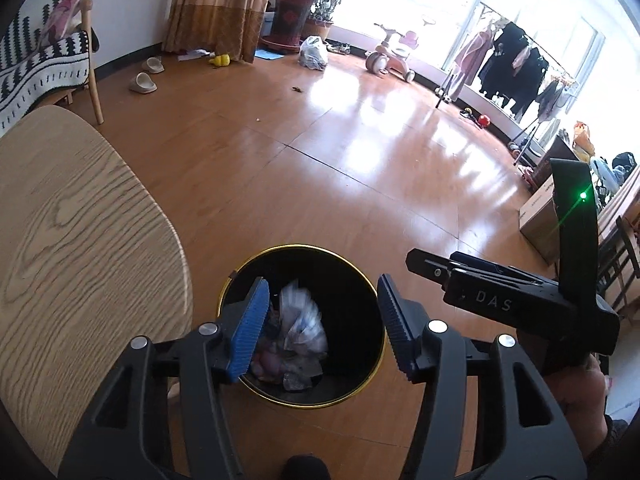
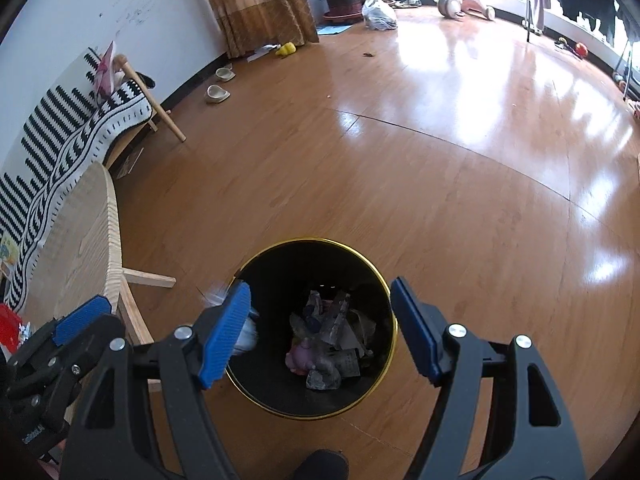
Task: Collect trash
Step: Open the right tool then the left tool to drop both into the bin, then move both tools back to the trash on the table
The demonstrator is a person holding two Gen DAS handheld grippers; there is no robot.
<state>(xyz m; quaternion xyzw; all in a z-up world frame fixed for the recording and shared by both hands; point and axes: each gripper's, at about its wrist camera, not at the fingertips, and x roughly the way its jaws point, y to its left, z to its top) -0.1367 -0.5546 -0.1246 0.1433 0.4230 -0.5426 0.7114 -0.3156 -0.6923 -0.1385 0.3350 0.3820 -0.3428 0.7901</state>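
One black gold-rimmed bin [image 2: 384, 280]; crumpled wrappers [image 2: 332, 344] piled inside.

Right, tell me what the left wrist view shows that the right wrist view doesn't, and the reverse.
Only the left wrist view: a blurred white crumpled wrapper between the open left gripper's blue pads over the bin, and a rack of hanging dark clothes.
Only the right wrist view: the pale wooden table's leg brace, and a red item at the left edge.
Both: the black gold-rimmed round trash bin holding crumpled trash, the striped black-and-white blanket, the open right gripper.
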